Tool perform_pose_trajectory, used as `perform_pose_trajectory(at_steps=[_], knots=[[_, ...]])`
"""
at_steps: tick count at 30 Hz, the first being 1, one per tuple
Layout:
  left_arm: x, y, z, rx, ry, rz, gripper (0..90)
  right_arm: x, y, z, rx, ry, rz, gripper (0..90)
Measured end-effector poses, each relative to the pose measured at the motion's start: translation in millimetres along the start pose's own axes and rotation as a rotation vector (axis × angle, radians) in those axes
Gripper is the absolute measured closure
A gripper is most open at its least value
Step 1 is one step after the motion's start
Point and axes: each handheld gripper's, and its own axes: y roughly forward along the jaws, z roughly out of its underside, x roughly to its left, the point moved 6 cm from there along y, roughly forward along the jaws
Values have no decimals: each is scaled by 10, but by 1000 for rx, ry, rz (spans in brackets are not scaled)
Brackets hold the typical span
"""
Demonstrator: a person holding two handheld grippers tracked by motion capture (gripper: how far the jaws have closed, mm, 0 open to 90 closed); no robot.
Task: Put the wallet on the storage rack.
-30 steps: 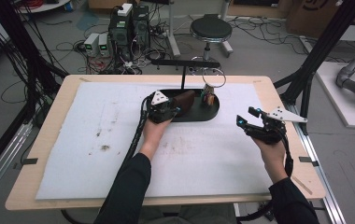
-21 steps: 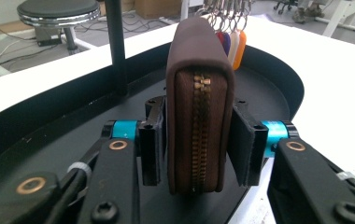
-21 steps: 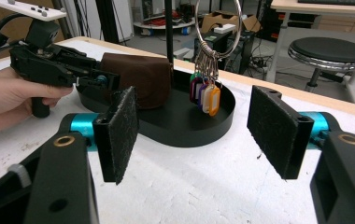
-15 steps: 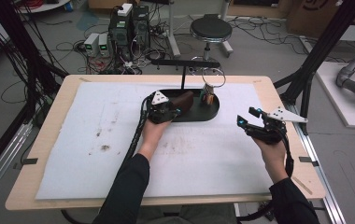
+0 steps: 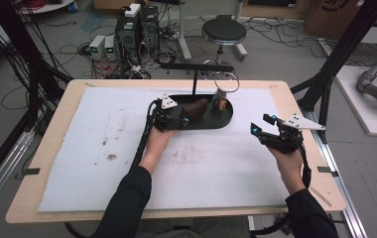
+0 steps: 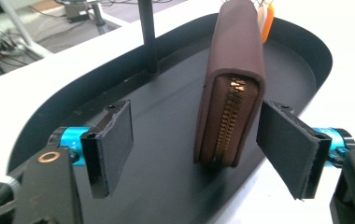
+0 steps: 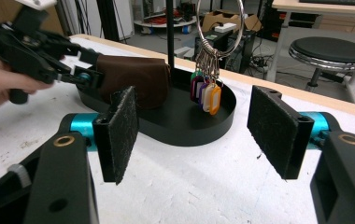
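The wallet [image 6: 234,93] stands on its edge in the black tray [image 6: 166,177], zip end toward the left gripper [image 6: 199,149]. It is brown, upright and leaning very slightly. The left gripper's jaws have just been opening and now stand wide apart, with the wallet between them. The right pad [image 6: 285,147] is just beside the wallet's flank with a thin gap showing; the left pad [image 6: 115,140] is well clear of it. Neither pad presses on the wallet, so it is released and stands on its own.

In the high view the left gripper [image 5: 174,119] sits at the tray's [image 5: 226,118] left end, over the rim, with the wallet [image 5: 195,109] just right of it. A thin black post [image 5: 195,84] rises from the tray's far side. A metal ring [image 5: 226,82] hangs by it, carrying coloured key tags [image 5: 220,102] that hang down over the tray's right end. In the left gripper view the tags [image 6: 265,16] show just behind the wallet's far end.

The right gripper [image 5: 263,130] is held above the white mat [image 5: 127,148], well apart from the tray, to its right. Its jaws are wide apart with nothing between them. Its own view looks across the mat [image 7: 189,186] at the tray [image 7: 185,126], the wallet [image 7: 133,81], the tags [image 7: 206,95] and the left gripper [image 7: 84,77].
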Motion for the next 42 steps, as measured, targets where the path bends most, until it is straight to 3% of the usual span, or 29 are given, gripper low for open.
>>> perform_pose_trajectory(at_steps=[4,12,23,30,34,39,42], knots=[[-24,-195,-46,-39,14,-23,270,-1,1,-1,-1,-1,1,346],[-51,-605,-52,-92,-1,18,270,-13,-9,2,0,4,6,345],[65,-1262,225,-128,-42,60,260,-7,26,26,22,-5,5,335],[109,-1623,420,-155,-30,93,239,-3,71,52,44,-9,2,329],[142,-1734,527,-170,-1,89,239,-11,61,71,46,-15,11,329],[172,-1760,694,-201,-12,85,239,-31,30,114,62,0,21,325],[197,-1765,687,-193,-30,88,239,-43,18,144,73,7,28,317]])
